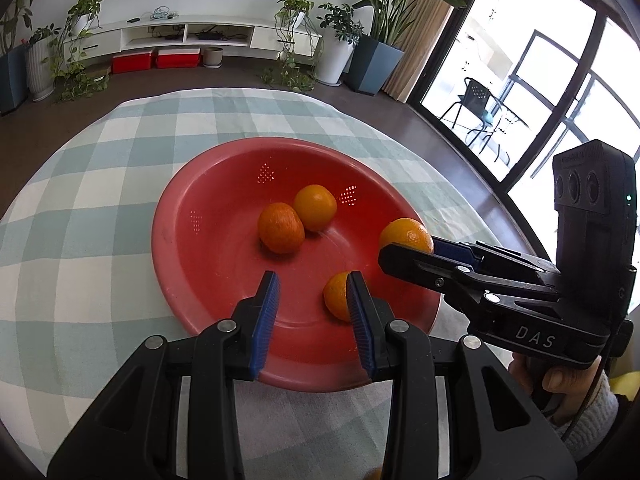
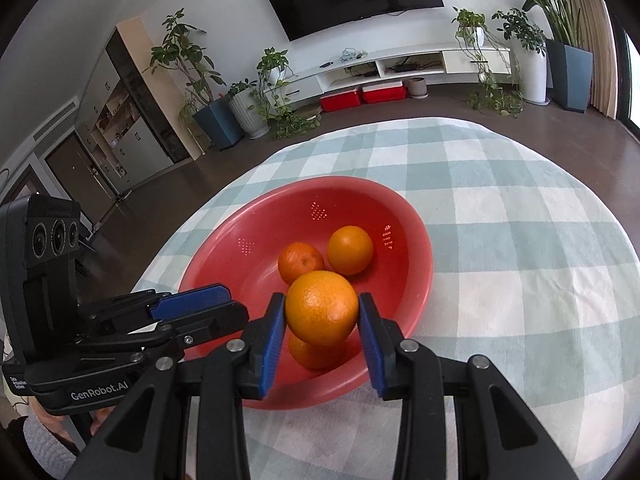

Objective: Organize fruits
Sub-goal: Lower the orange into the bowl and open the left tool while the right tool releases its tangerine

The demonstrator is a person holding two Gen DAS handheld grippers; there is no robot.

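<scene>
A red perforated bowl (image 1: 208,264) (image 2: 416,264) sits on the checked tablecloth. Two oranges (image 1: 281,227) (image 1: 315,207) lie together inside it, also seen in the right wrist view (image 2: 301,262) (image 2: 350,250). A third orange (image 1: 336,296) (image 2: 310,354) lies near the bowl's near side. My left gripper (image 1: 314,304) is open and empty over the bowl, its right finger beside the third orange. My right gripper (image 2: 322,320) is shut on a fourth orange (image 2: 322,307) (image 1: 406,234) and holds it above the bowl's rim.
The round table (image 1: 80,208) has a green and white checked cloth. Beyond it are a dark floor, potted plants (image 1: 340,52), a white TV bench (image 1: 192,36) and red boxes (image 1: 132,61). Glass doors (image 1: 540,80) stand at the right.
</scene>
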